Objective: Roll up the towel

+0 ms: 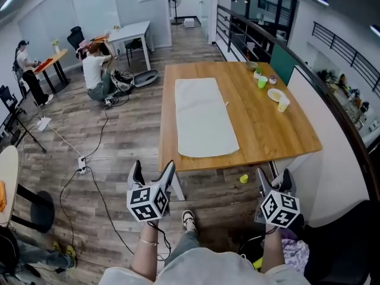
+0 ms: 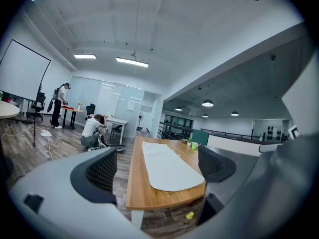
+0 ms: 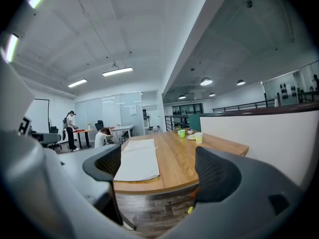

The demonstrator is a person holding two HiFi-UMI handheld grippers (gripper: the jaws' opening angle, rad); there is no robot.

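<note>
On the table (image 1: 267, 126), towel (image 1: 205, 117) flat, well beyond left claw (image 1: 152, 170) and right claw (image 1: 274, 180), both apart.

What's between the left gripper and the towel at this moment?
In the head view, only floor and a bare strip of table separate the open left gripper from the towel; nothing else lies there.

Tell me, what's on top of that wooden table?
A white towel lies flat on the table, with a green cup, a plate and a pale cup near the far right edge. Whatever is under the towel is covered.
</note>
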